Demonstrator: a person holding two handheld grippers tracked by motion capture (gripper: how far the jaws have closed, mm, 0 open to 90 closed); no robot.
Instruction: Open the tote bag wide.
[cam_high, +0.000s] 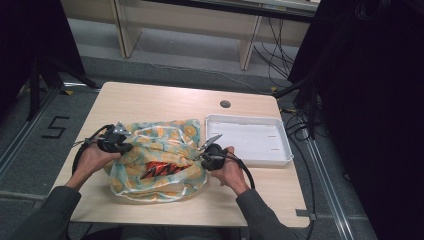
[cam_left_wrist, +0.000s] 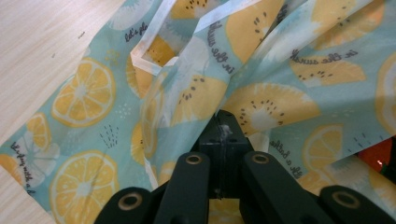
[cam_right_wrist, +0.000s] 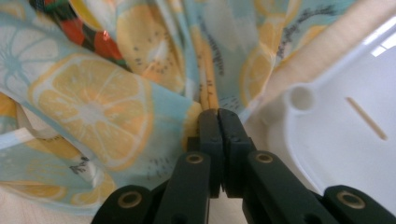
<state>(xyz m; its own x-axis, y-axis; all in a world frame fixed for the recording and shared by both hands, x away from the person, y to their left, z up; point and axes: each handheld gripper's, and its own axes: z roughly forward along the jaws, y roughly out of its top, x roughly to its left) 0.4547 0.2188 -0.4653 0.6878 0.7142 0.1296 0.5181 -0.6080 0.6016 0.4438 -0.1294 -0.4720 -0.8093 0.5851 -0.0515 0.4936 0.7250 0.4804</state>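
The fruit-print bag (cam_high: 157, 160) is lying on the table (cam_high: 150, 100), just left of the white tray (cam_high: 250, 140). The left gripper (cam_left_wrist: 225, 128) and right gripper (cam_right_wrist: 218, 116) are each pinching the bag's fabric with clenched fingers; something red, probably a packet (cam_high: 159, 171), is showing inside.

Two forearms in dark sleeves reached in from the near edge. The left gripper (cam_high: 116, 140) and the right gripper (cam_high: 212, 154) faced each other — each had its jaws pressed together, pinching a fold of the bag (cam_high: 165, 150).
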